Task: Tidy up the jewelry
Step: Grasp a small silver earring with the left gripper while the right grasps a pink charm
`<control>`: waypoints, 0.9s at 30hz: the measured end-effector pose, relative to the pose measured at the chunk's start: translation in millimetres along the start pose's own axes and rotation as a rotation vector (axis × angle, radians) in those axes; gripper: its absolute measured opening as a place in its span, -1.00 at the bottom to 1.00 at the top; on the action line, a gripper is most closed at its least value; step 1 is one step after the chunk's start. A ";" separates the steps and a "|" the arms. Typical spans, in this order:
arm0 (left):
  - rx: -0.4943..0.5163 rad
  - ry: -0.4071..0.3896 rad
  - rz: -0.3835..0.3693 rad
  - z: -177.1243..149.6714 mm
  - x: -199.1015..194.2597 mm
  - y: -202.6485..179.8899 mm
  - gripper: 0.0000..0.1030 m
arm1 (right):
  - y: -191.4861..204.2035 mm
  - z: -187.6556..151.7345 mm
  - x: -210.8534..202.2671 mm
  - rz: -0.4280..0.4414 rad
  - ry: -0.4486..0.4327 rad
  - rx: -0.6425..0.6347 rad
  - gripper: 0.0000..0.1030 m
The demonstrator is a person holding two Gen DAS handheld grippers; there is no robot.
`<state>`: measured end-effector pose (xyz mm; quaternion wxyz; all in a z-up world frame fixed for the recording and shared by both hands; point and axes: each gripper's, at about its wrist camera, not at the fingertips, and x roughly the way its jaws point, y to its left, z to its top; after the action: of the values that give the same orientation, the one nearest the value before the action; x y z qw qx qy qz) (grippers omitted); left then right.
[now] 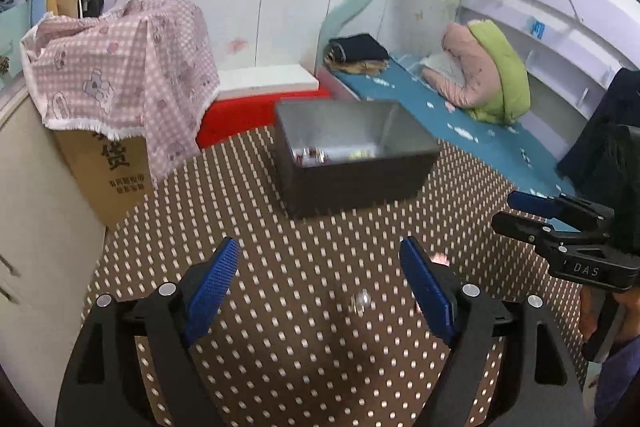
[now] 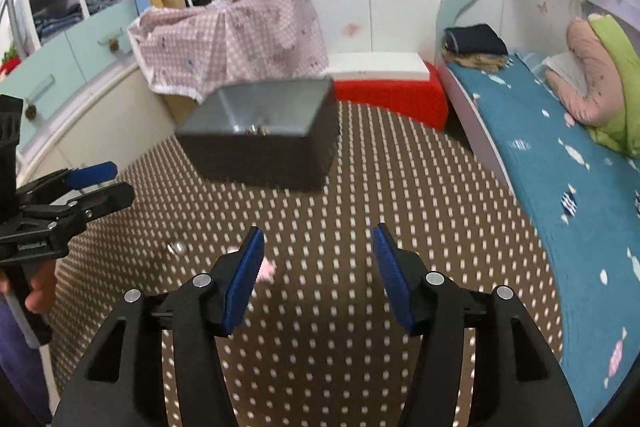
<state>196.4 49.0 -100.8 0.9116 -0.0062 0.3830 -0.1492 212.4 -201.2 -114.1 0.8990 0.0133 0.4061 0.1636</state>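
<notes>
both tongs [image 1: 320, 259] [image 2: 318, 243] wide open, empty, grey box's [image 1: 360, 183] long axis across table

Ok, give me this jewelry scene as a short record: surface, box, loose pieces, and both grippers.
surface: brown dotted tablecloth
box: dark open box, small shiny items inside, blurred
loose pieces: clear shiny piece on the cloth between the left gripper's fingers; small pink piece beside the right gripper's left finger
left gripper: open, empty
right gripper: open, empty
</notes>
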 end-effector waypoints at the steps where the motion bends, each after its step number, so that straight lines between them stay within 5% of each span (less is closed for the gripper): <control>1: 0.008 0.007 0.002 -5.0 2.9 -2.2 0.55 | -0.2 -4.5 1.7 0.003 0.008 0.003 0.07; 9: 0.071 0.055 0.020 -25.3 20.8 -21.5 0.49 | 1.8 -27.0 14.3 0.008 0.052 0.004 0.07; 18: 0.146 0.108 0.051 -32.9 41.7 -36.6 -0.06 | 18.5 -26.2 29.0 0.011 0.079 -0.068 0.07; 23: 0.144 0.122 0.037 -33.6 44.2 -35.0 -0.77 | 31.4 -20.9 40.5 -0.002 0.097 -0.123 0.07; 27: 0.129 0.119 0.025 -33.3 43.4 -31.7 -0.77 | 39.9 -19.3 47.3 -0.004 0.104 -0.155 0.07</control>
<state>193.3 10.2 -150.6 0.8876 0.0663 0.4259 -0.1625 216.1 -151.2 -155.0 0.8753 -0.0655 0.4384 0.1932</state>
